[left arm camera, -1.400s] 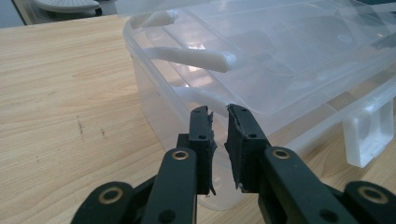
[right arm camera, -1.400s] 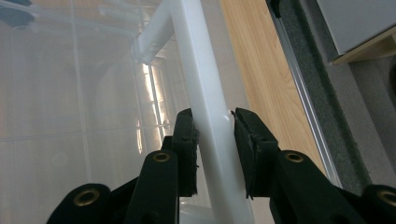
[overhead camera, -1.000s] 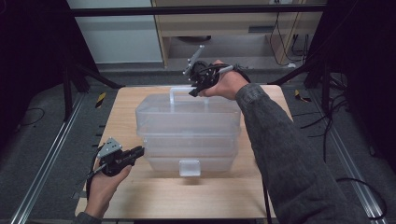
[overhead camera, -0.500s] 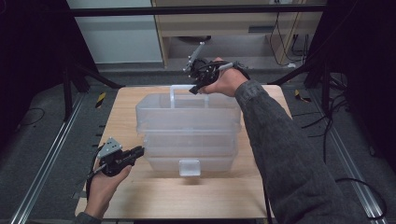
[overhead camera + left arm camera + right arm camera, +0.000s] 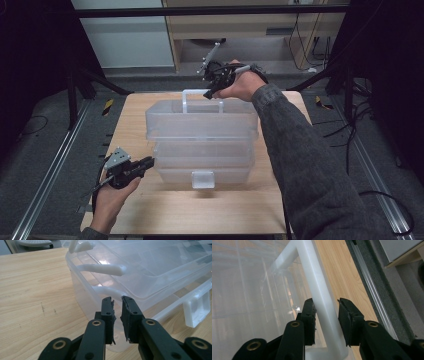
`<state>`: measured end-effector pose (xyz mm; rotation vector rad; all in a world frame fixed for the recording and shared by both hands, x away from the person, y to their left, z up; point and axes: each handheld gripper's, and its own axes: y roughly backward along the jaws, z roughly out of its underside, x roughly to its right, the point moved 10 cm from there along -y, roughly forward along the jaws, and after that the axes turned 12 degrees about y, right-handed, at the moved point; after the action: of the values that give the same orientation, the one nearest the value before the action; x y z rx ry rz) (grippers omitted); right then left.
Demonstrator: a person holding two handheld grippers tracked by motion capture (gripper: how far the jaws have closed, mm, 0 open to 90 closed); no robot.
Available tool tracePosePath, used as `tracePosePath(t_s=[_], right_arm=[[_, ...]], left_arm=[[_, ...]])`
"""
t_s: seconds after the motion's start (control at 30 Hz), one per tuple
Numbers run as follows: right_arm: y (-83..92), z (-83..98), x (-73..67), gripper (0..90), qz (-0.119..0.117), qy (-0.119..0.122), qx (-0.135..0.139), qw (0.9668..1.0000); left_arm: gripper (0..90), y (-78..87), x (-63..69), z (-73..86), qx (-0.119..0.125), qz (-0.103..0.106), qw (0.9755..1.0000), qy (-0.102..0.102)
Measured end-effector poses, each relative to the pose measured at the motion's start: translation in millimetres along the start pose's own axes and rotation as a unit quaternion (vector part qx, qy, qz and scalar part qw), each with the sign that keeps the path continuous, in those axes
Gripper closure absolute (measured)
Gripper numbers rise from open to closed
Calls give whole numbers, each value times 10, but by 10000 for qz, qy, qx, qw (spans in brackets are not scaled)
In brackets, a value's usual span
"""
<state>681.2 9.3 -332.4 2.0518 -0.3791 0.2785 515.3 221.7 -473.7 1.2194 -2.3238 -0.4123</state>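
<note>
A clear plastic storage box (image 5: 200, 125) with stacked tiers stands in the middle of the wooden table (image 5: 135, 115). Its white handle (image 5: 192, 93) stands upright at the far side. My right gripper (image 5: 210, 93) reaches it from the right. In the right gripper view the handle's bar (image 5: 312, 270) runs between the jaws of the right gripper (image 5: 325, 303). These jaws have just been opening, and a sliver of gap shows at one pad. My left gripper (image 5: 149, 161) meets the box's lower left corner. Its jaws (image 5: 117, 302) are nearly together, pinching the thin wall of the box (image 5: 150, 270).
A white latch (image 5: 202, 179) sits on the box's near face and also appears as the latch (image 5: 197, 310) in the left gripper view. Bare wood lies to the left of and in front of the box. Metal rails and dark floor flank the table; shelving stands beyond its far edge.
</note>
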Motion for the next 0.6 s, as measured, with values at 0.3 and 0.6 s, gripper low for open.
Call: tracePosePath(t_s=[0.3, 0.6], right_arm=[[-2, 14, 54, 656, 31, -60, -33, 10000], [8, 33, 66, 651, 33, -102, -22, 9999]], left_arm=[[792, 1, -1, 0, -2, -1, 10000, -7], [793, 1, -1, 0, -6, 6, 10000, -5]])
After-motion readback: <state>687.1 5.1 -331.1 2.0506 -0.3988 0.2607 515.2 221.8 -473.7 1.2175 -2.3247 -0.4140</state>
